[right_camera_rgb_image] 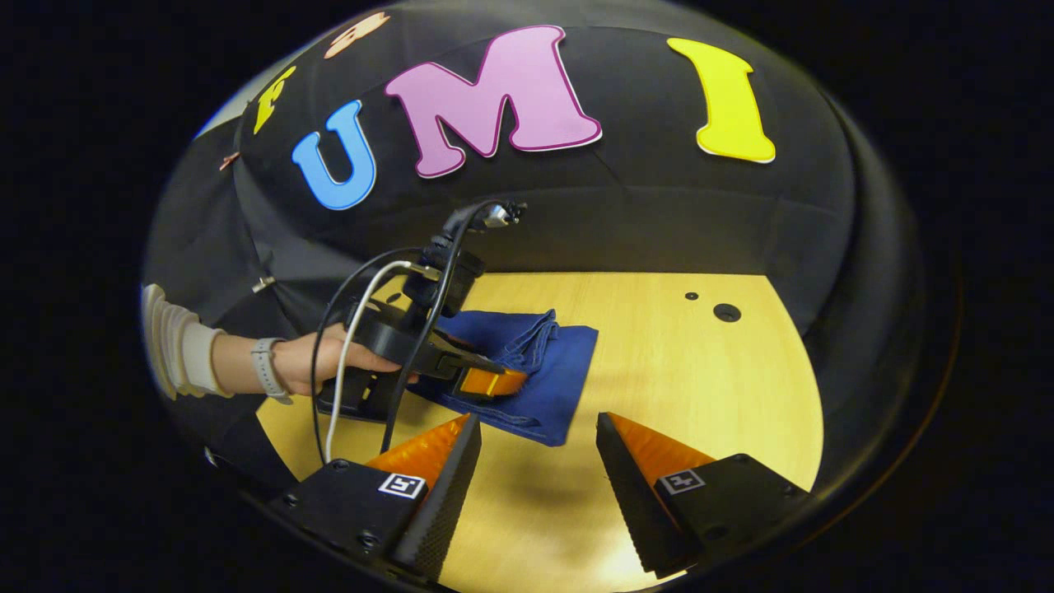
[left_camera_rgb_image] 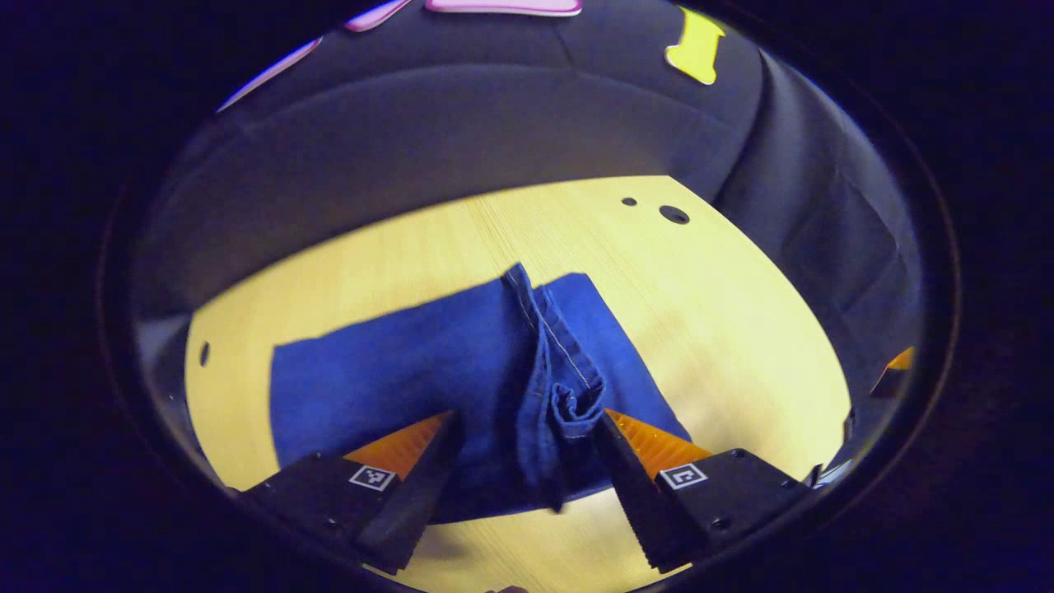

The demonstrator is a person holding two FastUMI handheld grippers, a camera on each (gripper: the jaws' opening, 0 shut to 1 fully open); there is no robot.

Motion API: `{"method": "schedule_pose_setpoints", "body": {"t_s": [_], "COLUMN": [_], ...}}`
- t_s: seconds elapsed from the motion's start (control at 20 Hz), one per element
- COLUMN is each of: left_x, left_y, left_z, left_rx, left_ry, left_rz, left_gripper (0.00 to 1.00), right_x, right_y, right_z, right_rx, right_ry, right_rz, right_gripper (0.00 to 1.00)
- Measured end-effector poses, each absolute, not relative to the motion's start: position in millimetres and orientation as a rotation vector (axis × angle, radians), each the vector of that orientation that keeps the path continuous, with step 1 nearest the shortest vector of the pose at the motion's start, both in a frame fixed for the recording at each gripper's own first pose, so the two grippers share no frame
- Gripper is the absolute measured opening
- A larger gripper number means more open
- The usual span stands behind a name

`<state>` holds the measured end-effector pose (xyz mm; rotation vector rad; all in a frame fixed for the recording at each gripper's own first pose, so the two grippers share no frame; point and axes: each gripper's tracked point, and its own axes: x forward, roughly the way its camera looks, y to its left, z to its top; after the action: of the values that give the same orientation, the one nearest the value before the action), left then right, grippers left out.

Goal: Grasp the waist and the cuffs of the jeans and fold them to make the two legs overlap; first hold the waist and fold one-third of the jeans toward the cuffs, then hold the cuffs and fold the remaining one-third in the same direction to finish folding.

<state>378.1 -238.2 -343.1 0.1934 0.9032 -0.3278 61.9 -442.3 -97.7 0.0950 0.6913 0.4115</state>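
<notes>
Left gripper view: bunched denim stands between spread fingers

Left gripper view looks down on a pair of blue denim jeans lying folded on a pale yellow wooden tabletop. A raised ridge of cloth with a stitched seam runs from the far edge of the jeans toward the camera and ends in a rolled bunch. The left gripper sits low over the near part of the jeans, its black ribbed fingers with orange backs standing apart, one on either side of the ridge. The right-hand finger lies just beside the bunch; whether either finger presses the cloth cannot be told, and the left-hand one looks apart from it. Two dark round holes mark the far right of the tabletop, and another hole sits at its left edge.

In the right gripper view, the right gripper hovers over bare tabletop, near and to the right of the jeans, its jaws wide apart with nothing between them. Farther off, a person's hand with a wristband and a pale ribbed sleeve holds the left gripper down on the jeans, black and white cables looping from its body. The folded jeans lie on the left half of the tabletop, their bunched edge raised at the far side.
</notes>
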Motion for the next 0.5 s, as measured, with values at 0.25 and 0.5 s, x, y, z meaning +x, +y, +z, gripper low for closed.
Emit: {"method": "schedule_pose_setpoints", "body": {"t_s": [0.25, 0.5], "left_x": [333.0, 215.2], "left_y": [-230.9, -195.7], "left_z": [-206.0, -82.9], "left_rx": [0.144, 0.065], "left_ry": [0.561, 0.306], "left_rz": [-0.326, -0.268], "left_gripper": [0.99, 0.98], "right_x": [60.7, 13.4], "right_y": [-449.1, -445.0], "right_z": [-19.8, 87.1], "right_rx": [0.029, 0.078], "right_ry": [0.459, 0.263], "right_rz": [0.293, 0.207], "right_gripper": [0.88, 0.89]}}
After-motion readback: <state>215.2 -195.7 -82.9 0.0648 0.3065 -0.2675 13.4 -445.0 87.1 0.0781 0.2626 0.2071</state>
